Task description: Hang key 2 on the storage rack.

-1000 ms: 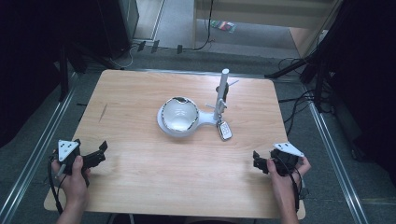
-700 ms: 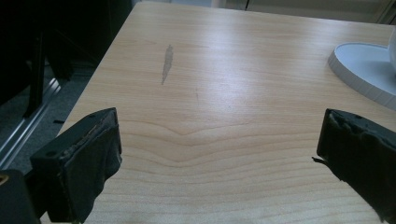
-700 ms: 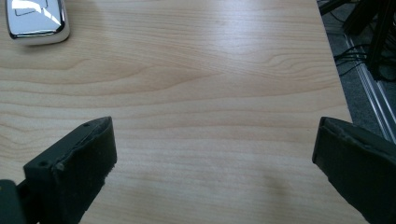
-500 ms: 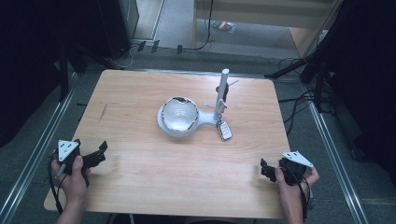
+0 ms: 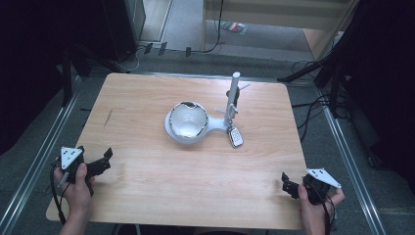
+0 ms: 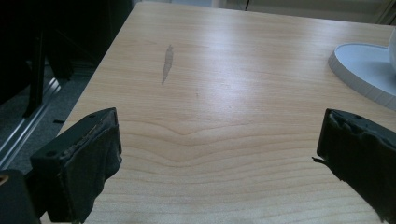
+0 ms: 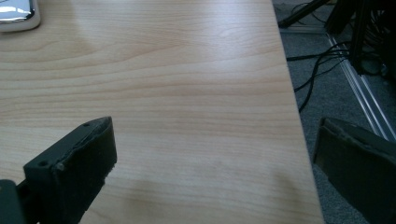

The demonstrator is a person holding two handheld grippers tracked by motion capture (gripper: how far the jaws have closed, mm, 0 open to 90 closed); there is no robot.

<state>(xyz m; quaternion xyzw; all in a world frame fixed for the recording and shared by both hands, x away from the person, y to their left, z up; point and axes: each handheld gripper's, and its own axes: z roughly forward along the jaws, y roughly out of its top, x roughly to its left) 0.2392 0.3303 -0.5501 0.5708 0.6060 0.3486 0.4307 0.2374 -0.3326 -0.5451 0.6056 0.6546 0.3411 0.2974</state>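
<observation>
White lamp (image 5: 188,122) sits mid-table, far from both grippers; left gripper (image 5: 100,164) and right gripper (image 5: 288,184) lie roughly equally distant, jaws wide open, empty.

A pale wooden table (image 5: 147,98) stands on grey floor (image 5: 274,44) strewn with black cables (image 5: 313,112).

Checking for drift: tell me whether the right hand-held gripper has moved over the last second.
Yes. The right hand-held gripper has pulled back toward the person, away from the white lamp, to the table's near edge.
</observation>
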